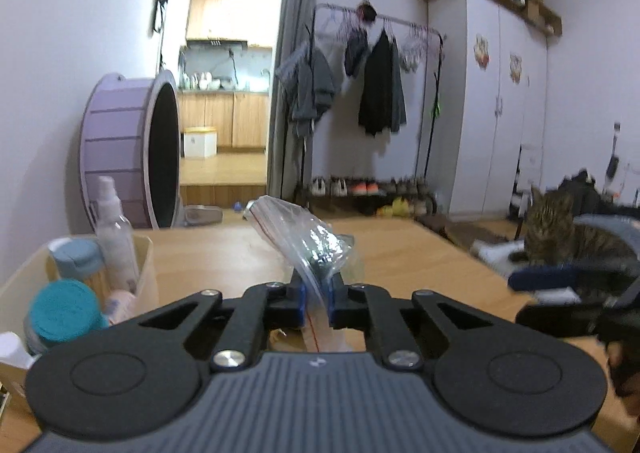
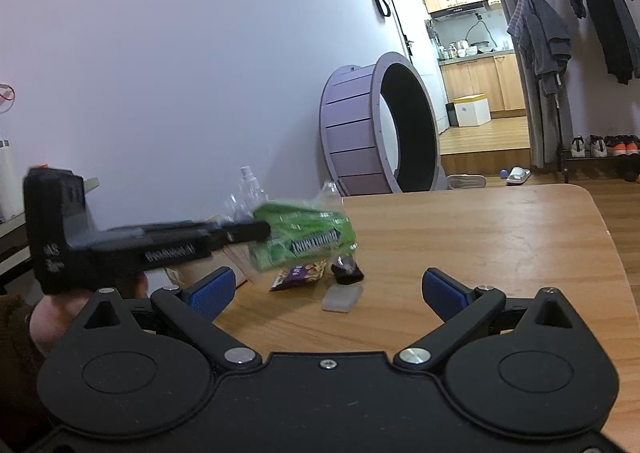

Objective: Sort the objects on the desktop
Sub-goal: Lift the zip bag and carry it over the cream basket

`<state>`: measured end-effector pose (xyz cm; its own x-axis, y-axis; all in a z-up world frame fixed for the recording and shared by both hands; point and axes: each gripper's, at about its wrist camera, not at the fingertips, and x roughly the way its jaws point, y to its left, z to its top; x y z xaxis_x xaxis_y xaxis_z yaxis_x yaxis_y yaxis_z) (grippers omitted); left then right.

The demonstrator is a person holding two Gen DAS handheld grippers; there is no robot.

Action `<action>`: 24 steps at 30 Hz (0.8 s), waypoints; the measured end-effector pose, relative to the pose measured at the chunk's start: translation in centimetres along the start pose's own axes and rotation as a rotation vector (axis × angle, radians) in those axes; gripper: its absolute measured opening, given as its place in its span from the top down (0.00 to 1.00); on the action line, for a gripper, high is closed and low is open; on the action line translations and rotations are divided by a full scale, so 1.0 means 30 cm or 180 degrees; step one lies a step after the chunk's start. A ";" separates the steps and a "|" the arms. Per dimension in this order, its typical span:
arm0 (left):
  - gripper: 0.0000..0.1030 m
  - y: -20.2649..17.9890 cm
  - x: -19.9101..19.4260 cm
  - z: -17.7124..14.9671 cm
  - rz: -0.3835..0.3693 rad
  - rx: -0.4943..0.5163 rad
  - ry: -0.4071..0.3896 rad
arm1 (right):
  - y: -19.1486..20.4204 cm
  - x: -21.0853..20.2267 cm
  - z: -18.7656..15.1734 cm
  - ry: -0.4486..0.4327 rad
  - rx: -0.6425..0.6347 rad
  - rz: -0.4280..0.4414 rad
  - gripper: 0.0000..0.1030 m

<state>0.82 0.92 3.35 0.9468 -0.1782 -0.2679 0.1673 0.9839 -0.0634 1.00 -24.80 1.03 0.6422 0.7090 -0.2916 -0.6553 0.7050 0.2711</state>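
The left gripper [image 1: 316, 299] is clamping a clear zip-lock plastic bag [image 1: 304, 237] with a green packet [image 2: 304, 237] inside, holding it in the air above the light wooden table [image 2: 480, 237], just beside an open cardboard box [image 1: 146, 273] of bottles. The right gripper [image 2: 326, 289] is hovering with its blue-padded jaws spread wide, gripping nothing, above a small translucent block [image 2: 343, 298] and a purple snack packet [image 2: 298, 273] lying on the table.
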 end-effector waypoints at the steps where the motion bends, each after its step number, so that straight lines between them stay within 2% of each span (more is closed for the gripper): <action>1: 0.92 0.008 -0.012 0.009 0.0003 -0.0016 -0.0052 | 0.006 0.006 0.000 0.0008 -0.0006 0.0013 0.03; 7: 0.93 0.091 -0.095 0.080 0.0150 -0.0167 -0.0404 | 0.038 0.037 0.001 0.0060 -0.0028 0.0069 0.03; 11: 0.93 0.177 -0.139 0.113 0.0388 -0.0297 -0.0533 | 0.052 0.054 0.001 0.0093 -0.0037 0.0093 0.03; 15: 0.93 0.250 -0.143 0.117 0.0638 -0.0334 -0.0459 | 0.062 0.067 -0.002 0.0126 -0.0047 0.0109 0.03; 19: 0.93 0.288 -0.079 0.096 0.0765 -0.0284 -0.0209 | 0.078 0.083 -0.008 0.0166 -0.0056 0.0127 0.03; 24: 0.89 0.333 -0.071 0.086 0.0872 -0.0444 -0.0106 | 0.105 0.094 -0.012 0.0208 -0.0087 0.0171 0.03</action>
<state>1.18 11.17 5.76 0.9603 0.0962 -0.2619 -0.1326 0.9832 -0.1252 0.61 -20.59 0.71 0.5791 0.7425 -0.3366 -0.6992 0.6647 0.2632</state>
